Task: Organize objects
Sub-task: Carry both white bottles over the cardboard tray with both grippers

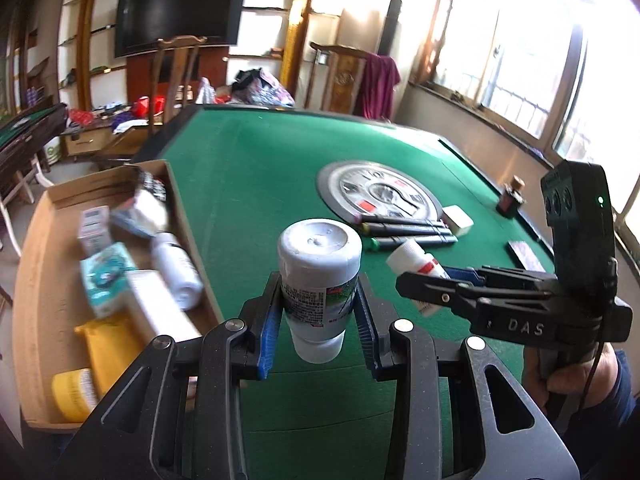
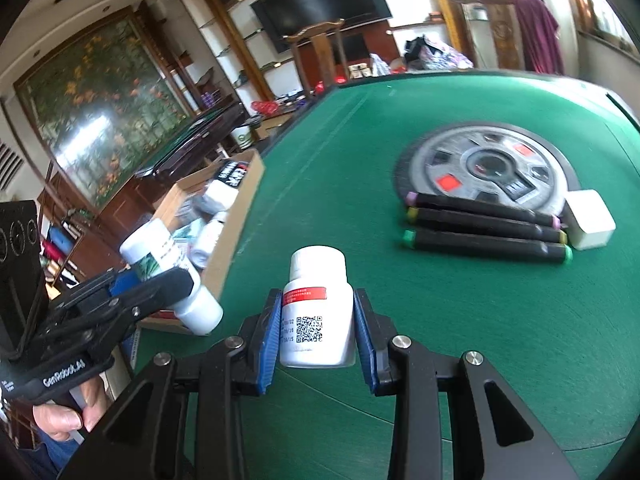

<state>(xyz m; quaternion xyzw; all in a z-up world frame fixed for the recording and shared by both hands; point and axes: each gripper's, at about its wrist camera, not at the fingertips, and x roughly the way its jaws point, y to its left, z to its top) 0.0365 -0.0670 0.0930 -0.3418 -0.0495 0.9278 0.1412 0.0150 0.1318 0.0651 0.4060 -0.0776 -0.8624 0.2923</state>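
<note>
The left gripper pinches a white bottle with a green-and-white label between its blue pads, holding it clear above the green table; its flat end faces the camera, so which end is up is hard to say. The right gripper pinches a white pill bottle with a red stripe and a QR code, cap upward and slightly tilted, also off the felt.

Going left to right: a cardboard box sits at the table's left edge, holding small cartons, another white bottle and yellow items (all smeared by motion blur, labels unreadable). At the table's middle is a round silver panel. Just in front of it lie three black markers side by side, with a white block touching their right ends. Farther right a small dark bottle stands near the table's rim, and a dark flat card lies nearby, partly hidden behind the right gripper.

Nothing stands between the held bottles and the box. The box's near corner is cut off by the gripper frame.
</note>
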